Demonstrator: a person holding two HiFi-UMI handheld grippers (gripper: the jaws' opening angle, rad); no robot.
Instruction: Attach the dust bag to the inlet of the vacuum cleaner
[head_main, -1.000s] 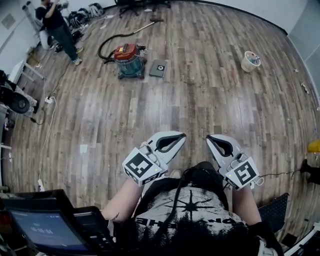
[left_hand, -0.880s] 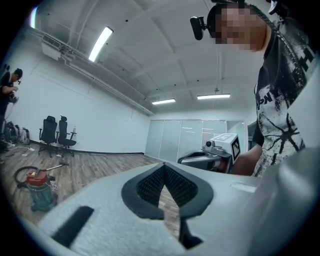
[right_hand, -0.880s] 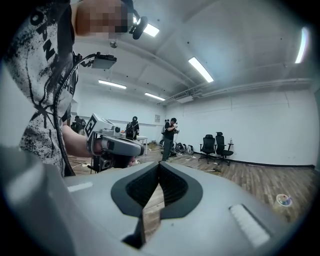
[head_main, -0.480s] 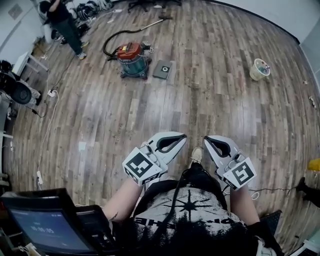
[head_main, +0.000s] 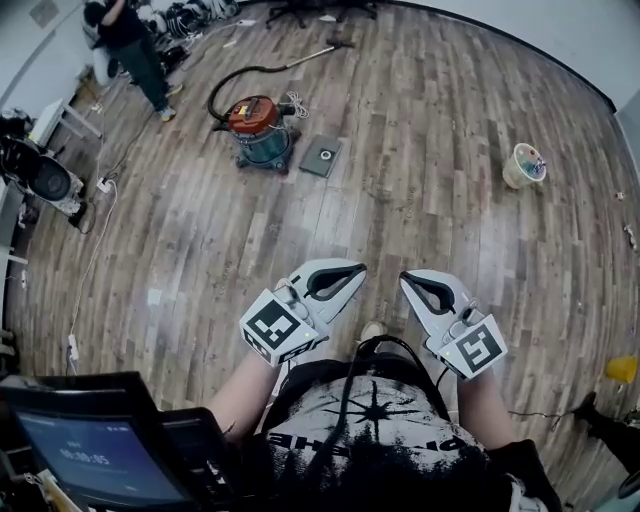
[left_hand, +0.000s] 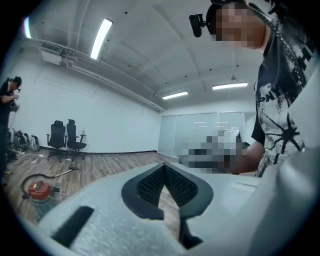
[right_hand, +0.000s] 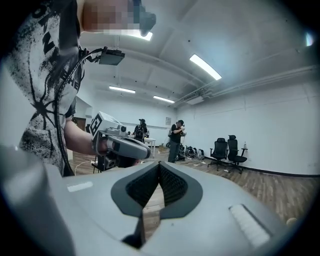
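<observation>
Ahead, dust bag (head_main: 321, 157) beside vacuum cleaner (head_main: 258, 126); left hand-held gripper (head_main: 358, 267), right hand-held gripper (head_main: 405, 277) closed, empty.

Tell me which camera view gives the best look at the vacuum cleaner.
The head view: the vacuum cleaner stands whole on the wooden floor, red lid and black hose clear, though far off. The left gripper view shows it only small near the lower left edge. The right gripper view does not show it.
</observation>
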